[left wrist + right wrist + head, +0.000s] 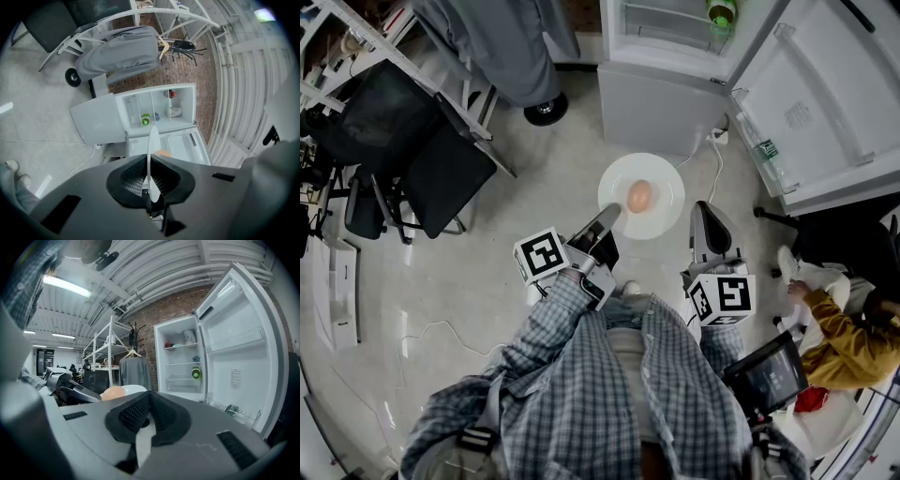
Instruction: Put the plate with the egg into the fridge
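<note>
The plate (661, 178) is held in the air over the pale floor (534, 159), right in front of the open fridge (666, 89), and it sits level. The egg (639, 196) lies at the plate's middle. The left gripper (607, 217) is clamped on the plate's near-left edge. In the left gripper view the thin white rim runs straight between the two ribbed pads, with the egg showing just past them.

The right gripper (706, 214) has its jaws closed together and holds nothing. It sits just beside the plate's right edge, but I cannot tell whether it touches the rim. In its own view the egg and plate lie off to the left of the jaws.

The fridge door (825, 103) swings wide to the right, with a bottle (766, 150) lying in its lower rack. A green item (722, 11) sits on an inner shelf. A black chair (412, 150) stands at the left of the floor, and a grey garment (506, 47) hangs beyond it.
</note>
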`<state>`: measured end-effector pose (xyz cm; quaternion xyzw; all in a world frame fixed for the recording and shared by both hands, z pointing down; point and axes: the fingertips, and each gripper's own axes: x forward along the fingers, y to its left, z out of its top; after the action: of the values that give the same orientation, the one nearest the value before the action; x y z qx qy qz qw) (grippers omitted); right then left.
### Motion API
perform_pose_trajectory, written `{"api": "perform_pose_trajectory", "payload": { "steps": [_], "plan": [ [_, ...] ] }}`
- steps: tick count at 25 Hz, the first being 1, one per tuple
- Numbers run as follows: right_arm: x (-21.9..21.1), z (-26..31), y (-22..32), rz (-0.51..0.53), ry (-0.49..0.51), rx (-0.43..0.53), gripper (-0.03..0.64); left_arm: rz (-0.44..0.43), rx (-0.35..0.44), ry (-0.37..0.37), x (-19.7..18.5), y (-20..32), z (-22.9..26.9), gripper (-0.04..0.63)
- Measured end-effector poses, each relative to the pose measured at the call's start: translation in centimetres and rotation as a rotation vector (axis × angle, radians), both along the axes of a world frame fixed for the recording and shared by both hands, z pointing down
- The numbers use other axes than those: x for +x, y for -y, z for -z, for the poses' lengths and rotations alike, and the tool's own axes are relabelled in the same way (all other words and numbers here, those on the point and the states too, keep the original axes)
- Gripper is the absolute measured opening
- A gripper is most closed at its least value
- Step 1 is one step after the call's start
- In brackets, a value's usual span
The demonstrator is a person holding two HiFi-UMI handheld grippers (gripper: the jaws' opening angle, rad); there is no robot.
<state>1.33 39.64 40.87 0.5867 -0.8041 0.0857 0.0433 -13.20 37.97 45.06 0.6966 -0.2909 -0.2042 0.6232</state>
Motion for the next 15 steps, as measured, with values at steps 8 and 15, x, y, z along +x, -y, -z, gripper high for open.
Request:
{"api": "perform_pose_trajectory", "payload": {
  "steps": [8,15],
  "plan": [
    [0.8,0.1,-0.7,0.020,-0.001,0.005,0.006,0.043,-0.004,0.032,-0.4,-0.7,-0.1,0.021],
    [2.6,-0.3,-2.0,0.017,-0.009,-0.006,0.006,0.067,0.011,0.007,0.8,-1.7,0.6,0.021]
  ]
}}
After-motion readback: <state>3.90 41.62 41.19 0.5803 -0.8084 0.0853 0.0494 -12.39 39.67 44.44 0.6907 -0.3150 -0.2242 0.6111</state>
